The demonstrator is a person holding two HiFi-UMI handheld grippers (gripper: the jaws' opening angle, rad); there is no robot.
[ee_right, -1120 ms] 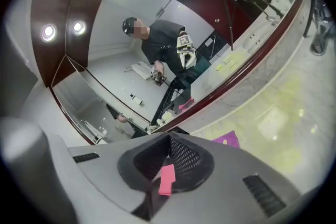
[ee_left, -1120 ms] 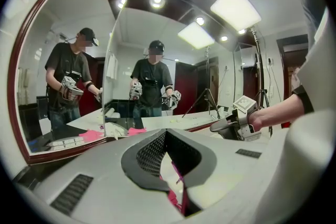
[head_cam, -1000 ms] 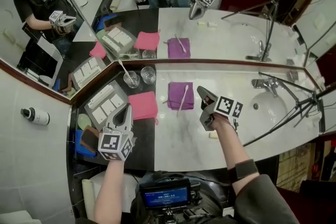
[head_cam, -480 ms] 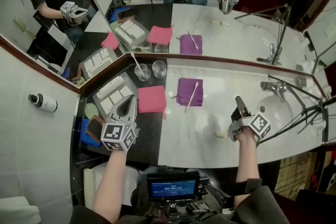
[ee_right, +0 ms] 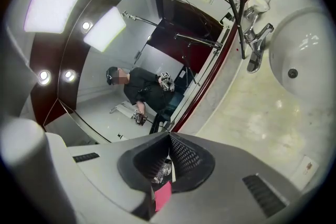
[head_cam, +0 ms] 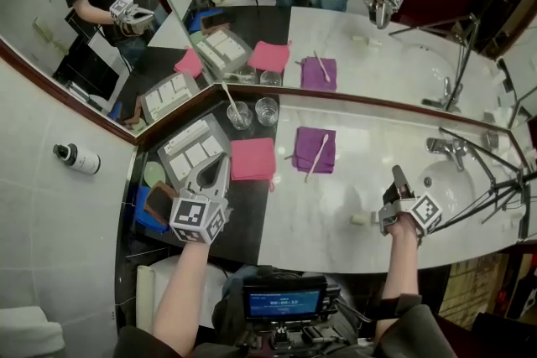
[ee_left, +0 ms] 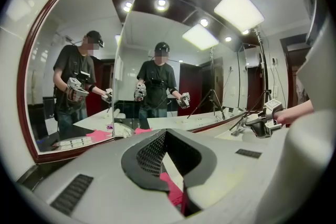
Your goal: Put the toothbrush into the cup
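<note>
Step in hand: approach. We judge the pick not yet begun.

The toothbrush (head_cam: 317, 157) lies loose on the purple cloth (head_cam: 302, 142) at mid-counter (head_cam: 327, 214). Its long axis runs roughly 1 to 7 o'clock in the head view. Nothing touches it.

Left gripper (head_cam: 221, 167): jaws together, nothing between them. It hangs over the dark end of the counter, just beside the pink cloth (head_cam: 252, 158).

Right gripper (head_cam: 398, 176): jaws likewise closed and empty. It sits by the basin (head_cam: 453, 180), well apart from the toothbrush, which lies between 9 and 10 o'clock from it.

Two cups stand against the mirror, around 10 o'clock from the toothbrush. The left cup (head_cam: 240, 115) already carries a thin white stick; we cannot tell whether it is another brush. The right cup (head_cam: 267, 110) looks empty.

Next move, as we judge it:
- Whichever gripper takes the toothbrush must first part its jaws.
- It then comes down across the handle and closes without pinching the cloth beneath.
- The toothbrush lies flat on soft fabric, so a shallow, well-aligned grip seems needed.
- After that: lift, carry toward 10 o'clock, tip it upright and lower it into a cup without knocking the neighbouring one.
</note>
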